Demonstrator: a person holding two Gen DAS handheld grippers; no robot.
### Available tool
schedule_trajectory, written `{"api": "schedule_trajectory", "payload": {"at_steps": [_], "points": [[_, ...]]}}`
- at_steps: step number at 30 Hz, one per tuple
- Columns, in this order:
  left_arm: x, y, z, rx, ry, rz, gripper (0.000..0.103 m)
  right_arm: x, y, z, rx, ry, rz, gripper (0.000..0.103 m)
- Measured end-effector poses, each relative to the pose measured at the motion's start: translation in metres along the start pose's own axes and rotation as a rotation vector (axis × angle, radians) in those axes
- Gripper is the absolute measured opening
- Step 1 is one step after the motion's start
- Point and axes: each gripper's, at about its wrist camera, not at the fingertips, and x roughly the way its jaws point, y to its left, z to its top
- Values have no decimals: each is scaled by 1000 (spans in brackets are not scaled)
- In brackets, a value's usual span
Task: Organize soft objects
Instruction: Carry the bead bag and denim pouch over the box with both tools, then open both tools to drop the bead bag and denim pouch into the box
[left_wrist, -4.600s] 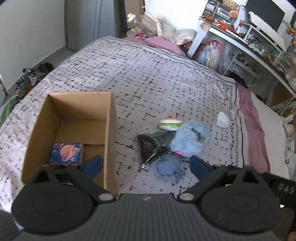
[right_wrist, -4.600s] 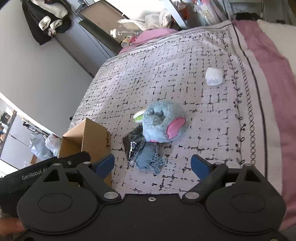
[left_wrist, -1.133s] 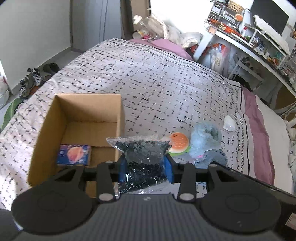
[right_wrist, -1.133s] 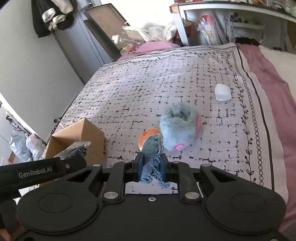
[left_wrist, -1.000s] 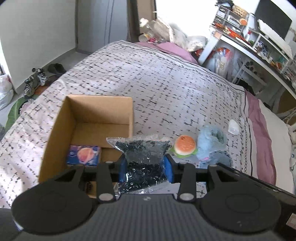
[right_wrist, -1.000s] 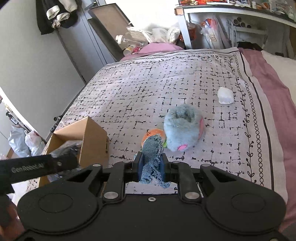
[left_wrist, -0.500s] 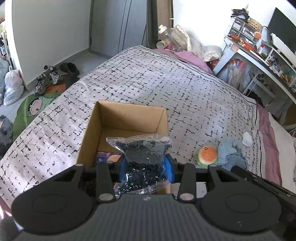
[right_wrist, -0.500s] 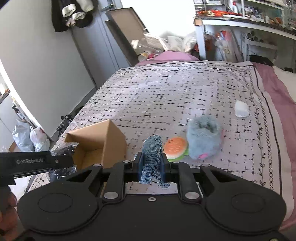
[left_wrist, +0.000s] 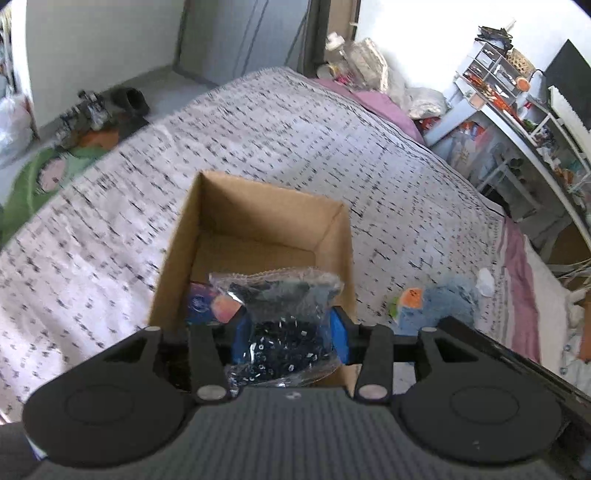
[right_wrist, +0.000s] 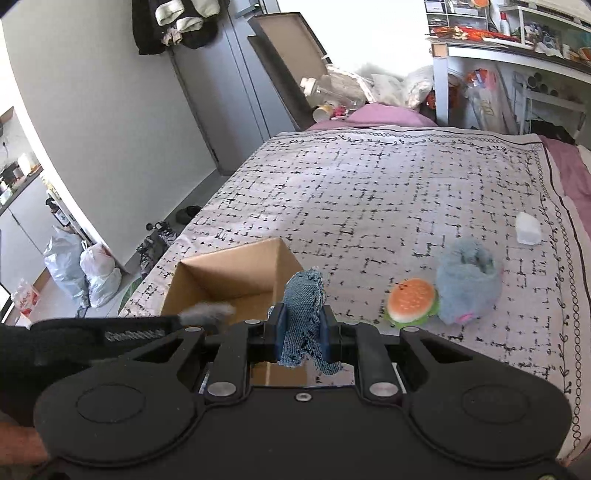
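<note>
My left gripper (left_wrist: 290, 330) is shut on a clear plastic bag of dark beads (left_wrist: 280, 314) and holds it over the near end of the open cardboard box (left_wrist: 258, 210). A blue packet with an orange planet (left_wrist: 207, 304) lies inside the box. My right gripper (right_wrist: 302, 332) is shut on a blue denim piece (right_wrist: 304, 314), just right of the box (right_wrist: 229, 273). A burger toy (right_wrist: 412, 301) and a fluffy blue plush (right_wrist: 467, 282) lie on the bed to the right; both also show in the left wrist view: the burger toy (left_wrist: 408, 299) and the plush (left_wrist: 448, 299).
A small white object (right_wrist: 528, 229) lies near the bed's right side. Shoes (left_wrist: 92, 109) and bags (right_wrist: 88, 273) are on the floor left of the bed. A cluttered desk (right_wrist: 517, 48) stands at the back right.
Both grippers have moved left towards the box with their loads. The bag of beads now hangs over the box, and the denim piece is beside the box's right wall.
</note>
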Motion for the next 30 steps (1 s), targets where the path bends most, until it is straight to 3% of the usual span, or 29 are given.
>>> {"api": "schedule_trajectory", "payload": {"at_steps": [4, 20, 22, 26, 30], "points": [[7, 12, 2, -35, 28, -19, 53, 7, 9, 2, -11, 8, 0, 19], [13, 49, 21, -75, 13, 4, 53, 32, 37, 2, -56, 74, 39, 20], [14, 51, 21, -76, 15, 4, 53, 34, 38, 2, -52, 83, 43, 22], [12, 50, 21, -70, 15, 6, 53, 29, 38, 3, -49, 66, 38, 42], [8, 47, 21, -62, 9, 17, 53, 23, 31, 4, -36, 53, 28, 43]]}}
